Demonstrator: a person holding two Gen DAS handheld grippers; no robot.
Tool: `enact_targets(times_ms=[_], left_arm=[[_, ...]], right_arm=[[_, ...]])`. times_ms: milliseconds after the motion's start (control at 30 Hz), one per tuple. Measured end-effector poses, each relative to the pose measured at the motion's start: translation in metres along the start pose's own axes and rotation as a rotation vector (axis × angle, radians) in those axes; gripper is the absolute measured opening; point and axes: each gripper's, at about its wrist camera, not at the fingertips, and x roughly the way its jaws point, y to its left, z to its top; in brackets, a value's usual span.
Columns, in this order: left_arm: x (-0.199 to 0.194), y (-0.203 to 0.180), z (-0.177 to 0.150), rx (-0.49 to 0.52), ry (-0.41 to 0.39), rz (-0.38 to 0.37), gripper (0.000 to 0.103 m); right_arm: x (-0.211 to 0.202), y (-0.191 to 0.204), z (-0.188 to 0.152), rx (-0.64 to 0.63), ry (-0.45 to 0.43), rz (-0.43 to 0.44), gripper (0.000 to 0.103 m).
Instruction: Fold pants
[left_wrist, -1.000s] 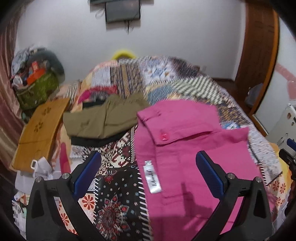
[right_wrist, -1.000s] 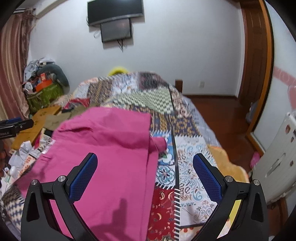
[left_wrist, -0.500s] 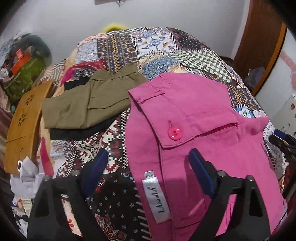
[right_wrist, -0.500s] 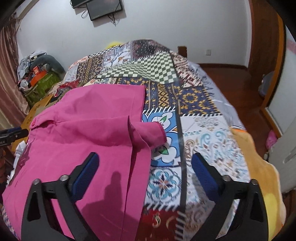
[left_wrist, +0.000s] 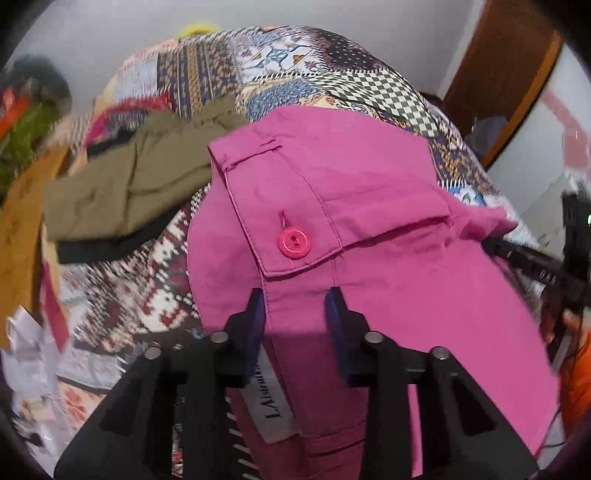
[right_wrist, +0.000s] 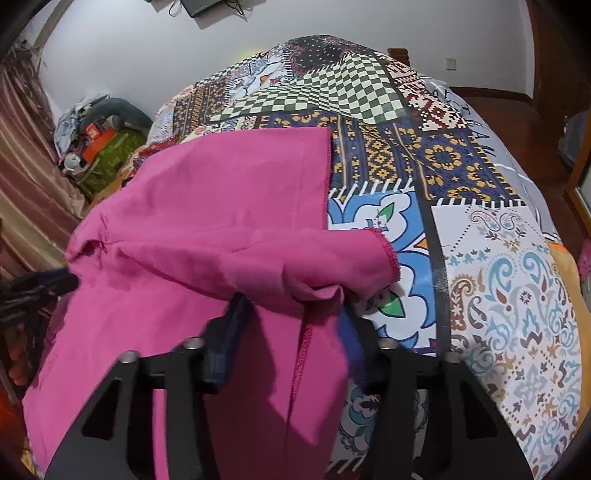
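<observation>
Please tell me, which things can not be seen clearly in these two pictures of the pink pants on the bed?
- Left wrist view: the white label is half hidden by the left gripper; only part of its lettering reads.
- Left wrist view: the olive garment and the clutter beside the bed are blurred.
- Right wrist view: the pink pants cover the pad tips of the right gripper; whether they pinch is unclear.
- Both views: the pants' near end is cut off by the frame.

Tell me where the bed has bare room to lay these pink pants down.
Free: the patchwork quilt right of the pink pants, out to the bed's edge, plus the checkered patch beyond them. Crowded: left of the pants, where olive pants lie on a black garment.
</observation>
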Motion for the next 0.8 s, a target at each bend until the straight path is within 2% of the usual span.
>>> enact_targets(times_ms=[67,167,333,500,567,700,800], left_arm=[[0.0,0.003,0.0,-0.013,-0.002,0.02,0.019],[0.0,0.006,-0.002,-0.017,-0.007,0.031,0.012],[0.001,0.01,-0.005,-0.013,-0.012,0.061,0.012],[0.002,0.013,-0.008,-0.027,-0.023,0.086,0.012],[0.001,0.014,-0.008,-0.033,-0.022,0.081,0.013],[-0.007,0.019,-0.009,-0.045,-0.014,0.046,0.017],[-0.015,0.022,-0.009,-0.042,-0.014,0.052,0.02]], right_arm=[[-0.002,0.001,-0.001,0.001,-0.006,0.008,0.024],[-0.004,0.002,-0.001,-0.006,-0.017,-0.015,0.01],[-0.002,-0.004,0.0,0.012,-0.011,-0.006,0.006],[0.004,0.004,0.001,-0.031,0.005,-0.076,0.004],[0.008,0.001,0.001,-0.029,0.024,-0.097,0.004],[0.003,-0.007,0.001,0.035,0.038,-0.06,0.006],[-0.008,-0.004,-0.002,0.018,0.038,-0.084,0.007]])
